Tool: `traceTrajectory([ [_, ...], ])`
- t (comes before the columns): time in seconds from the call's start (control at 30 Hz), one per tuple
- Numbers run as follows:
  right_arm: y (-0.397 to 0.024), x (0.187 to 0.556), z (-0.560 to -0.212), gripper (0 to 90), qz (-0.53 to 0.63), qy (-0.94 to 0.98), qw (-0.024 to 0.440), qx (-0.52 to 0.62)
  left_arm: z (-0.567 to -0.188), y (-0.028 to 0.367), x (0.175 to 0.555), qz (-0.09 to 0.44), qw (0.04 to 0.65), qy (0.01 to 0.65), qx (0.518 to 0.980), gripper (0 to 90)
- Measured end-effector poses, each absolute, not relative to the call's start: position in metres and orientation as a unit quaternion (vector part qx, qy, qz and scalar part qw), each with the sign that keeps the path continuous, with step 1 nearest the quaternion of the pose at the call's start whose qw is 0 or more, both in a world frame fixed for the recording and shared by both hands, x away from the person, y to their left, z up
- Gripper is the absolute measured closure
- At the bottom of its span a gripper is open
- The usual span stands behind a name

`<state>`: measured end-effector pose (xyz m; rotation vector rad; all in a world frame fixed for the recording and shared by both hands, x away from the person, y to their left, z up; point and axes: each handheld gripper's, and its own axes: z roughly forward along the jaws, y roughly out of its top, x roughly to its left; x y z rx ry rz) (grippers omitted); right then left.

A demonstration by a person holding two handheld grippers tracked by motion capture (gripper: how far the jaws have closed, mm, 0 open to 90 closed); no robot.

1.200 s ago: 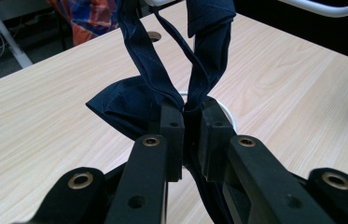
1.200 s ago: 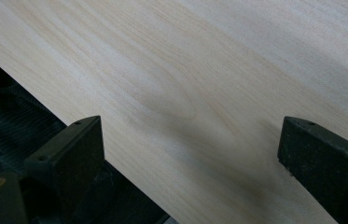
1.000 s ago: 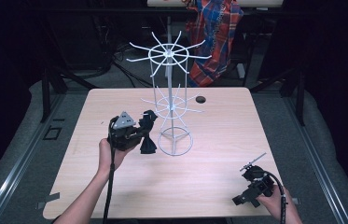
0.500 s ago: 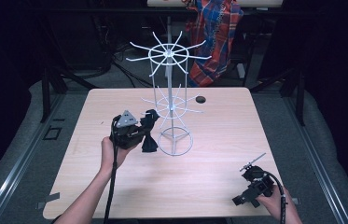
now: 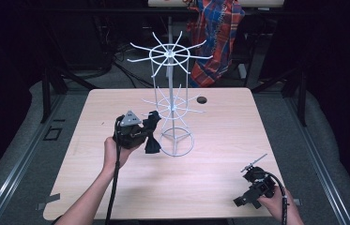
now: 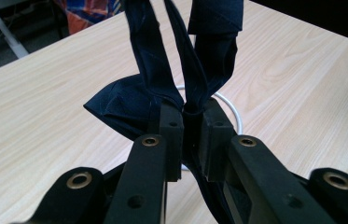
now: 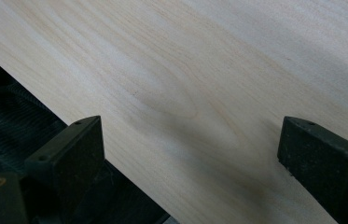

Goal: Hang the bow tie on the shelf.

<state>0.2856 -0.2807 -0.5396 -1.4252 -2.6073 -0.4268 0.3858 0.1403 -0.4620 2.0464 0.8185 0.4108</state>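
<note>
Dark navy bow tie (image 5: pixel 151 136), just beside the base ring of the white wire rack (image 5: pixel 175 110), is clenched in the left gripper (image 6: pixel 189 122). Right gripper (image 5: pixel 253 187) rests well apart from the rack, jaws spread, empty. Likely best to lift the strap loop clear over a rack prong before letting go.

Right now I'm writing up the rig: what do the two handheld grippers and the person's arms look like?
Both grippers are black. The left gripper carries a grey three-cornered plate on top, and its jaws show brass-coloured rivets and square pads. The right gripper has blocky, matte pads. A black cable trails from each. Both forearms are bare, with no sleeves in view.
</note>
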Motion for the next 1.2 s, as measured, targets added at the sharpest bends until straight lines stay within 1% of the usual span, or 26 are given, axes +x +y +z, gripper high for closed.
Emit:
traceTrajectory([
  [0.23, -0.2812, 0.2856, -0.5391, 6.9, -0.139, -0.866, 0.070, -0.475, -0.4640, 0.1407, 0.3866, 0.163, 0.426, 0.339, 0.823, 77.8],
  [0.37, -0.2801, 0.2845, -0.5400, 6.9, -0.150, -0.860, 0.072, -0.482, -0.4650, 0.1403, 0.3869, 0.163, 0.426, 0.339, 0.823, 77.7],
  [0.47, -0.2814, 0.2852, -0.5388, 7.1, -0.136, -0.865, 0.069, -0.477, -0.4657, 0.1406, 0.3872, 0.163, 0.425, 0.340, 0.823, 77.3],
  [0.6, -0.2810, 0.2848, -0.5387, 7.1, -0.138, -0.864, 0.066, -0.479, -0.4658, 0.1414, 0.3877, 0.157, 0.423, 0.341, 0.825, 74.0],
  [0.67, -0.2814, 0.2851, -0.5390, 7.1, -0.139, -0.866, 0.065, -0.476, -0.4663, 0.1413, 0.3880, 0.156, 0.422, 0.341, 0.825, 69.3],
  [0.7, -0.2807, 0.2839, -0.5398, 7.1, -0.146, -0.861, 0.059, -0.483, -0.4668, 0.1409, 0.3879, 0.158, 0.420, 0.345, 0.824, 69.3],
  [0.73, -0.2818, 0.2849, -0.5394, 7.1, -0.144, -0.865, 0.067, -0.476, -0.4677, 0.1405, 0.3879, 0.161, 0.419, 0.346, 0.824, 65.9],
  [0.77, -0.2817, 0.2851, -0.5391, 7.1, -0.148, -0.865, 0.071, -0.475, -0.4677, 0.1410, 0.3879, 0.161, 0.416, 0.345, 0.826, 64.4],
  [0.87, -0.2813, 0.2839, -0.5382, 7.1, -0.146, -0.861, 0.069, -0.482, -0.4691, 0.1414, 0.3872, 0.162, 0.409, 0.354, 0.825, 57.8],
  [0.97, -0.2821, 0.2841, -0.5376, 7.1, -0.144, -0.864, 0.066, -0.477, -0.4692, 0.1413, 0.3873, 0.163, 0.400, 0.358, 0.827, 47.4],
  [1.07, -0.2824, 0.2835, -0.5368, 7.1, -0.147, -0.865, 0.065, -0.475, -0.4690, 0.1431, 0.3865, 0.164, 0.393, 0.367, 0.827, 40.3],
  [1.17, -0.2821, 0.2827, -0.5360, 7.1, -0.144, -0.863, 0.067, -0.479, -0.4681, 0.1459, 0.3857, 0.162, 0.392, 0.369, 0.827, 35.6],
  [1.2, -0.2819, 0.2828, -0.5366, 7.1, -0.150, -0.865, 0.063, -0.475, -0.4680, 0.1473, 0.3852, 0.164, 0.391, 0.369, 0.827, 35.6],
])
